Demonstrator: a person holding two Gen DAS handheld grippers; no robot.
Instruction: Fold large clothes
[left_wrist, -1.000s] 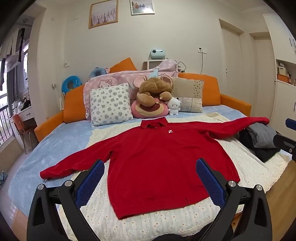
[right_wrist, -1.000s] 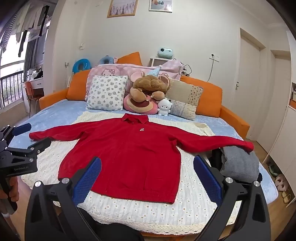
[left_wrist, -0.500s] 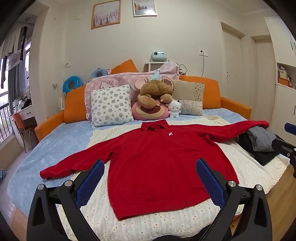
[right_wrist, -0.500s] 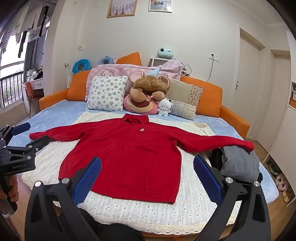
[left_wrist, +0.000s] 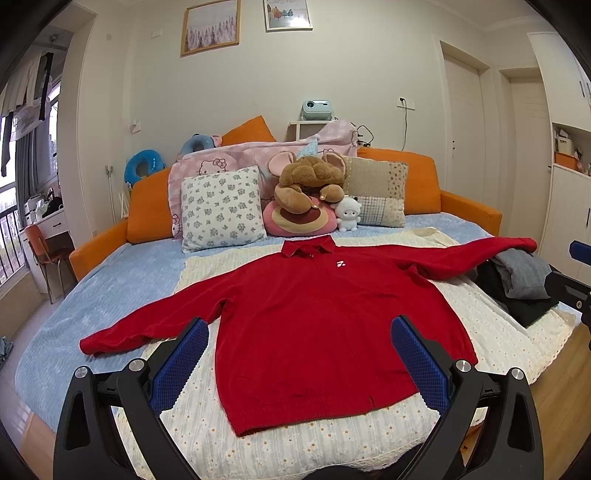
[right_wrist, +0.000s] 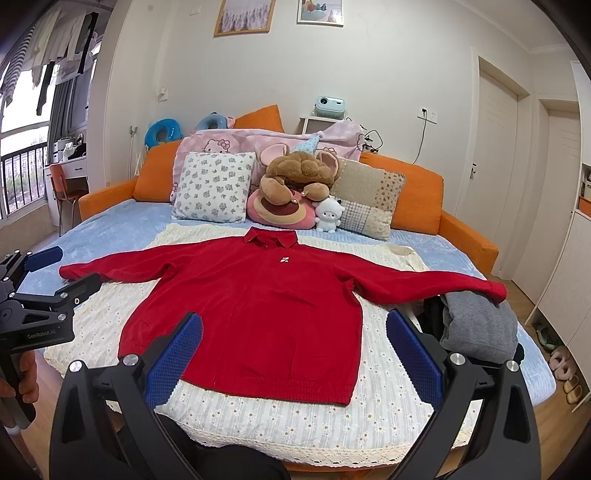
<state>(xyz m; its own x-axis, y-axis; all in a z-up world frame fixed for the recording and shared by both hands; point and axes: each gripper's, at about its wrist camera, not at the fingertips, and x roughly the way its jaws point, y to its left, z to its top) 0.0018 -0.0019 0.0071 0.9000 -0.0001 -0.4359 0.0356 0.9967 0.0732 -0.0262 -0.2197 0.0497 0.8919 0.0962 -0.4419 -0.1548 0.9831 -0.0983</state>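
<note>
A red long-sleeved collared jacket (left_wrist: 314, 314) lies flat, face up, on a cream daisy-print blanket (left_wrist: 332, 443) on the bed, sleeves spread wide; it also shows in the right wrist view (right_wrist: 255, 314). My left gripper (left_wrist: 297, 354) is open and empty, held off the foot of the bed near the hem. My right gripper (right_wrist: 291, 350) is open and empty, also short of the hem. The left gripper shows at the left edge of the right wrist view (right_wrist: 40, 295).
Folded grey and black clothes (right_wrist: 476, 325) lie under the jacket's right cuff. Pillows and plush toys (left_wrist: 306, 192) line the orange headboard. Light blue bed cover (left_wrist: 110, 288) surrounds the blanket. Slippers (right_wrist: 561, 369) and wooden floor at right.
Both grippers stay open. The left wrist view has shifted slightly; the jacket lies unmoved.
</note>
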